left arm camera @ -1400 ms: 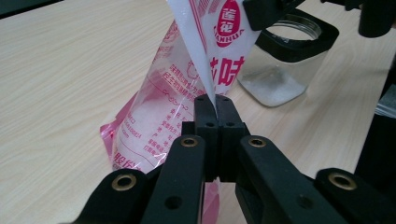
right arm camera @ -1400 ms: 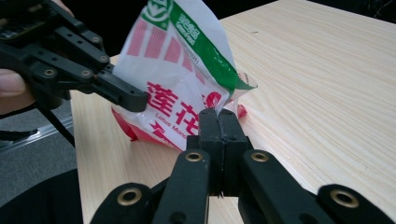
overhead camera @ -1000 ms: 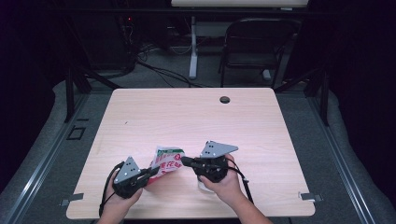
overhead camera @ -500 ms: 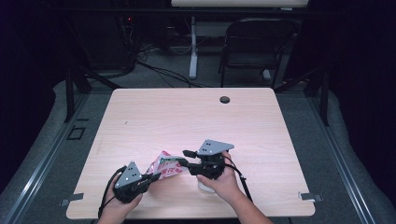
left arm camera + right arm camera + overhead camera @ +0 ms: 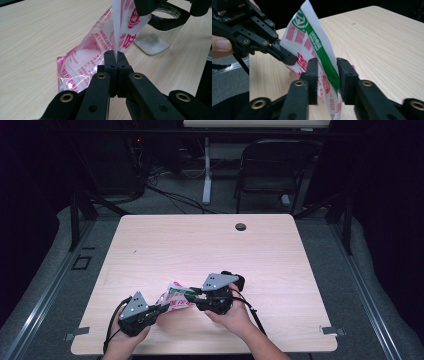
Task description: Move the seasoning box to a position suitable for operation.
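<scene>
A pink, red and white plastic bag point(image 5: 175, 298) of white grains hangs between the two grippers near the table's front edge. My left gripper point(image 5: 113, 53) is shut on one edge of the bag point(image 5: 95, 55). My right gripper point(image 5: 327, 62) has a jaw on either side of the bag's green-striped top edge point(image 5: 322, 53). Its jaws have just been closing, and a gap still shows beside the film. In the high view the left gripper point(image 5: 162, 309) is at the bag's left and the right gripper point(image 5: 189, 295) at its right.
A glass jar point(image 5: 157, 42) with a black rim and some white powder stands on the wooden table point(image 5: 200, 245) just behind the bag, by the right hand. A round cable hole point(image 5: 241, 226) lies near the far edge. A chair point(image 5: 275, 165) stands beyond the table.
The right hand has come slightly down and toward the near edge, and the bag lies lower between the grippers. The left hand has kept still.
</scene>
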The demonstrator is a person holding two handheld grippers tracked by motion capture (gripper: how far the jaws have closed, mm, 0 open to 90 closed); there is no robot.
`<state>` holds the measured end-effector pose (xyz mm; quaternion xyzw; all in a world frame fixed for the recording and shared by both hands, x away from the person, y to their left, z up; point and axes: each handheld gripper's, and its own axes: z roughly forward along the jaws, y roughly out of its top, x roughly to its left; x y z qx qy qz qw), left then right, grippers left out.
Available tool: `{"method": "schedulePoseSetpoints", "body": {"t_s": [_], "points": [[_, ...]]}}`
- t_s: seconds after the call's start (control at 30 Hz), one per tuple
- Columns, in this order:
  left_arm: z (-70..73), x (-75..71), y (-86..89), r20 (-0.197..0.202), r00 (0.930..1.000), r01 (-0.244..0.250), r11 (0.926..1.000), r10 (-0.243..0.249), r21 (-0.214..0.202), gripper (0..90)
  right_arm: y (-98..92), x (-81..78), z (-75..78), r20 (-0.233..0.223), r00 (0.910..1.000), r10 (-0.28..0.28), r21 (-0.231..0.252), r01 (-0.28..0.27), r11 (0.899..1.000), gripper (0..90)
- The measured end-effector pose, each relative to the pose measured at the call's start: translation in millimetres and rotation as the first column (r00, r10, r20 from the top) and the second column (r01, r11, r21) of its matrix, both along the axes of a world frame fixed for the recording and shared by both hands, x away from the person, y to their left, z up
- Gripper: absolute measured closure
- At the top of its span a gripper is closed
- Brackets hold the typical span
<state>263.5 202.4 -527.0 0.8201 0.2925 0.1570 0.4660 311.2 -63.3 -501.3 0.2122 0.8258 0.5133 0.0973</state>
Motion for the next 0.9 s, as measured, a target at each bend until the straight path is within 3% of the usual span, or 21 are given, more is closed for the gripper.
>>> {"method": "schedulePoseSetpoints", "body": {"t_s": [0.23,0.57,0.8,0.9], "points": [[-0.9,1.1,-2.3,-0.004,1.0000,-0.006,1.0000,0.006,0.002,90.0,0.2,-0.9,-0.7,-0.037,0.9993,0.011,-0.025,-0.011,1.000,88.5],[0.2,0.0,-3.2,0.014,0.9997,-0.018,0.9998,0.017,0.010,90.0,2.1,-4.5,0.2,-0.051,0.9986,-0.017,-0.013,0.016,1.000,90.0],[9.1,-1.4,-4.8,0.049,0.9985,-0.024,0.9995,0.025,-0.022,90.0,0.3,-9.9,9.4,-0.007,0.9985,-0.055,0.032,0.055,0.998,90.0],[17.7,-5.6,-7.4,0.087,0.9957,-0.028,0.9990,0.031,-0.034,90.0,-2.8,-14.1,18.7,0.017,0.9975,-0.068,0.065,0.067,0.996,90.0]]}}
